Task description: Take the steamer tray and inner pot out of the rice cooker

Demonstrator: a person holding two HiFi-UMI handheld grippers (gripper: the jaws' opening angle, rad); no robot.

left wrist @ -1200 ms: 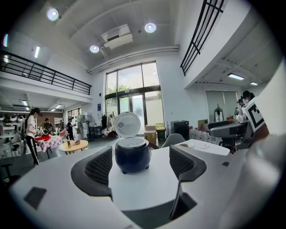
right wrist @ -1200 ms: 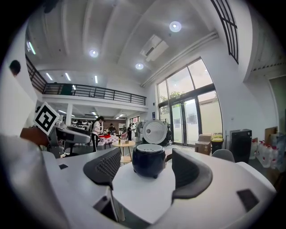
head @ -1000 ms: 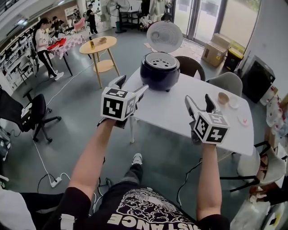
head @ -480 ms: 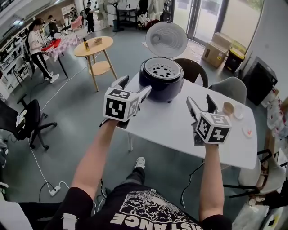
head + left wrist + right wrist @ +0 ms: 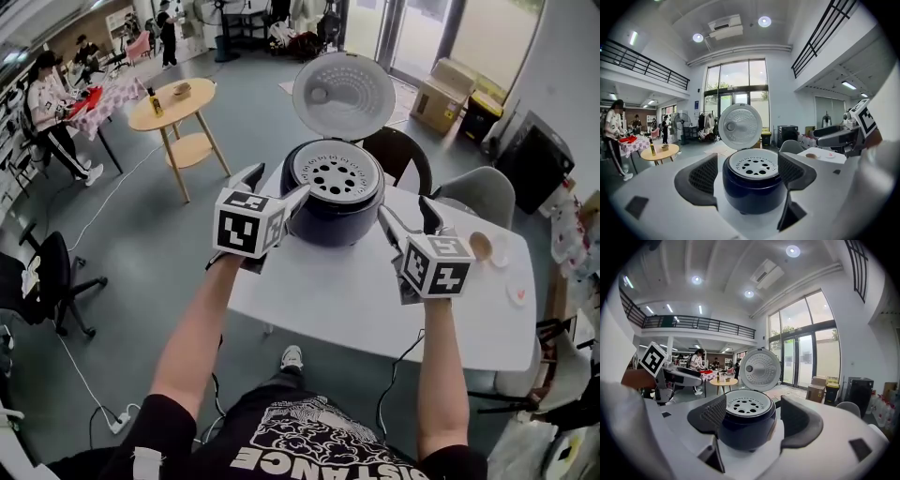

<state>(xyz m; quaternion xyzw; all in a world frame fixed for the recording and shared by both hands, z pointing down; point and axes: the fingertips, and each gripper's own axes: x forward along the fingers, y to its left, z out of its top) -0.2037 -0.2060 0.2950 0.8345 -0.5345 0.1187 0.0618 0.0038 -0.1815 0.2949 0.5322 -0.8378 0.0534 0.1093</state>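
A dark blue rice cooker (image 5: 333, 202) stands near the far left corner of a white table (image 5: 375, 281), its round lid (image 5: 342, 94) swung up behind it. A white steamer tray (image 5: 337, 175) with several holes sits in its top; the inner pot is hidden beneath. The cooker (image 5: 752, 187) and tray (image 5: 753, 165) fill the left gripper view, and the right gripper view shows the cooker (image 5: 745, 427) and tray (image 5: 746, 405) too. My left gripper (image 5: 274, 187) hangs open just left of the cooker. My right gripper (image 5: 410, 214) is open just right of it. Neither touches anything.
A small bowl (image 5: 481, 246) and a pink thing (image 5: 518, 293) lie at the table's right end. Chairs (image 5: 398, 155) stand behind the table. A round wooden side table (image 5: 169, 105) is at the far left, with people further back. Cardboard boxes (image 5: 443, 94) sit by the windows.
The view has closed in on the table. Both grippers have moved forward and now flank the rice cooker, still open and holding nothing.
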